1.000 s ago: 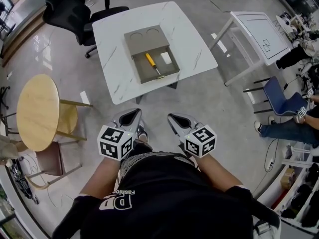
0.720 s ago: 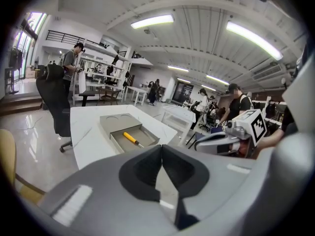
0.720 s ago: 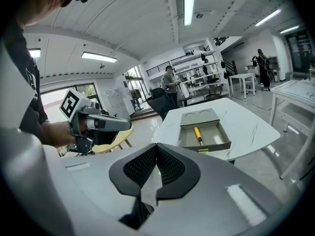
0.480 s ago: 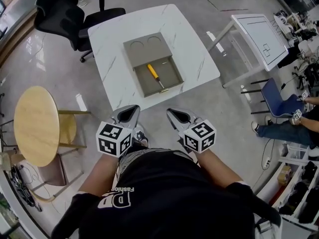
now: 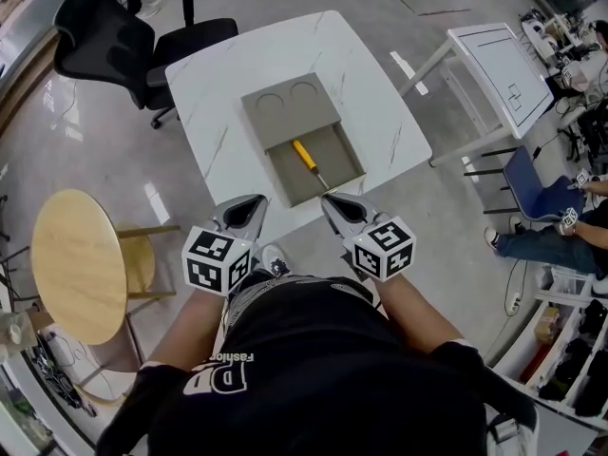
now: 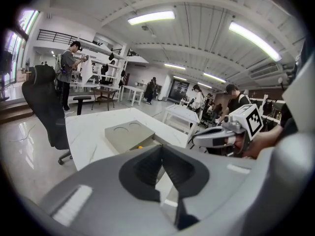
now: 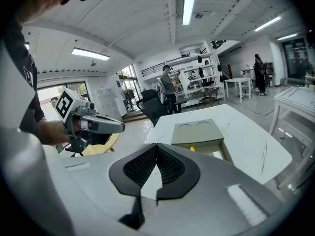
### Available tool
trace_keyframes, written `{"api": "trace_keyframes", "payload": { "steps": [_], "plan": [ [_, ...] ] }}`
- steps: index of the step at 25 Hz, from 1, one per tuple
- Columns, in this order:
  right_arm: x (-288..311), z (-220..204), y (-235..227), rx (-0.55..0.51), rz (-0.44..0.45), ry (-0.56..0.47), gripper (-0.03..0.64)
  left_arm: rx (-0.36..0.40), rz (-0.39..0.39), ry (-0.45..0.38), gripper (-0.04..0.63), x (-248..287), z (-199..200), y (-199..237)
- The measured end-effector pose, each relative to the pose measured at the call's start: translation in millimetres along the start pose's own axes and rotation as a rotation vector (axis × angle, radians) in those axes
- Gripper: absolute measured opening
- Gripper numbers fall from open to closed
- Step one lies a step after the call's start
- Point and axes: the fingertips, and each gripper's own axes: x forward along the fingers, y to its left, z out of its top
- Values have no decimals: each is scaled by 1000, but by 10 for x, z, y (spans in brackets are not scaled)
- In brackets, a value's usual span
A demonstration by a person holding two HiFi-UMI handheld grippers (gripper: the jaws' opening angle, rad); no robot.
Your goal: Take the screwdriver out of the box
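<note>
- looking down in the head view, a grey box (image 5: 290,112) sits on the white marble table (image 5: 214,84). the screwdriver (image 5: 308,158), yellow-handled, lies slantwise in the box's open near compartment. the left gripper (image 5: 253,202) and right gripper (image 5: 330,199) hover side by side at the table's near edge, apart from the box. a black office chair (image 5: 100,36) stands beyond the table, a round wooden table (image 5: 76,259) to the left.
- in the left gripper view, the left gripper (image 6: 161,148) has its jaws closed tip to tip, with nothing between them. past them shows the box (image 6: 127,133) with a speck of yellow handle at its opening, and the right gripper (image 6: 198,140) off to the side.
- in the right gripper view, the right gripper (image 7: 156,148) likewise has its jaws pressed together and empty. the box (image 7: 199,131) lies ahead, the screwdriver (image 7: 192,148) just peeping out of it, and the left gripper (image 7: 117,127) is held level beside.
</note>
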Motion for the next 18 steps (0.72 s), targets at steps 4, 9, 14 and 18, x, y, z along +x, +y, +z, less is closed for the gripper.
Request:
{"api": "trace_keyframes", "payload": {
  "steps": [4, 9, 14, 18],
  "plan": [
    [204, -23, -102, 7, -38, 24, 2, 6, -29, 13, 58, 102, 25, 185],
    [449, -88, -221, 16, -72, 71, 2, -3, -37, 39, 58, 212, -5, 409],
    [542, -111, -271, 16, -87, 105, 2, 7, -42, 63, 58, 213, -59, 442],
    [594, -129, -341, 16, -95, 127, 2, -7, -38, 69, 58, 212, -97, 459]
  ]
}}
